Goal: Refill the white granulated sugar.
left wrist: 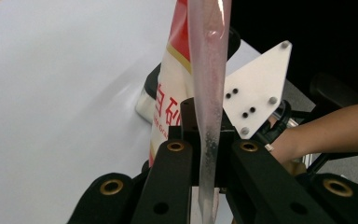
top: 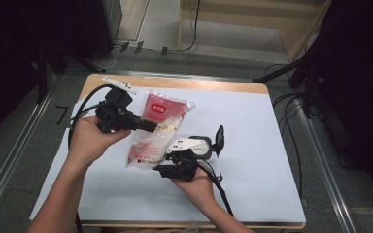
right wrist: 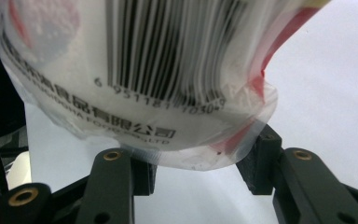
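Note:
A red and white plastic pouch (top: pixel 155 128) of white powder hangs tilted above the table, held from two sides. My left gripper (top: pixel 150 126) comes in from the left and is shut on the pouch's thin side seam (left wrist: pixel 208 70), which runs straight up between the jaws of that gripper (left wrist: pixel 209 149). My right gripper (top: pixel 162 167) is below it. The pouch's lower end, with its barcode (right wrist: pixel 168 70), sits between the right gripper's (right wrist: pixel 196 163) pads, which press on it from both sides.
White sheet (top: pixel 252 126) covers the wooden table. A small round silvery container with a raised black lid (top: pixel 213 143) stands just right of the right hand. Cables and metal rails (top: pixel 320 160) run along the floor on both sides; a wooden frame (top: pixel 252 24) stands behind.

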A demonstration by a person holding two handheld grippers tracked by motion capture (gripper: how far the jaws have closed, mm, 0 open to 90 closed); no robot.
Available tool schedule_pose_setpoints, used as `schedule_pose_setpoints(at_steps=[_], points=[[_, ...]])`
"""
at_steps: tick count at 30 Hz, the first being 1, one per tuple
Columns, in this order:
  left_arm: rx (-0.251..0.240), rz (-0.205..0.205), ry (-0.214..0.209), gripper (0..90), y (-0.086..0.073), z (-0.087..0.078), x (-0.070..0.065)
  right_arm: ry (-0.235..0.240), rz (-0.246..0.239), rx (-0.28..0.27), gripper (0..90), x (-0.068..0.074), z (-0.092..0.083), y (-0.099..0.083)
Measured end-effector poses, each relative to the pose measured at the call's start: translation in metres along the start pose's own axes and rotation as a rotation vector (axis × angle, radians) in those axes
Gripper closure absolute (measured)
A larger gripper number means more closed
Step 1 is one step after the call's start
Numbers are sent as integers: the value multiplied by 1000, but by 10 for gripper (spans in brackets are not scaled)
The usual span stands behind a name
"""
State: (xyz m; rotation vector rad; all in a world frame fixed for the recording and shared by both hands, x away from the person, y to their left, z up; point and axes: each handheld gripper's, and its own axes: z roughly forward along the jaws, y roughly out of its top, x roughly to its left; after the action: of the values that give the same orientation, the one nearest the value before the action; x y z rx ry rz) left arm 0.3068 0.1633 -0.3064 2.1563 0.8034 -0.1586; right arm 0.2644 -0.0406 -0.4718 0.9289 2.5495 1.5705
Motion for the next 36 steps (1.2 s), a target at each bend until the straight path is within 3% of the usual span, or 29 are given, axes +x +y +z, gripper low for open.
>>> schedule_pose_setpoints(at_steps=[6, 14, 19, 27, 31, 36], points=[[-53, 3, 21, 897, 1, -15, -1, 7, 17, 20, 553, -5, -2, 1], [-47, -5, 86, 892, -5, -21, 14, 33, -3, 18, 554, -9, -7, 5], [-20, -18, 126, 891, -7, -14, 26, 65, -6, 27, 539, -10, -9, 8], [-10, -67, 116, 890, -9, 7, 52, 70, -11, 44, 533, -13, -13, 8], [-19, -69, 125, 890, -10, 17, 63, 65, -21, 37, 533, -15, -15, 9], [-21, -64, 178, 889, -13, 26, 73, 60, -19, 37, 535, -16, -17, 9]])
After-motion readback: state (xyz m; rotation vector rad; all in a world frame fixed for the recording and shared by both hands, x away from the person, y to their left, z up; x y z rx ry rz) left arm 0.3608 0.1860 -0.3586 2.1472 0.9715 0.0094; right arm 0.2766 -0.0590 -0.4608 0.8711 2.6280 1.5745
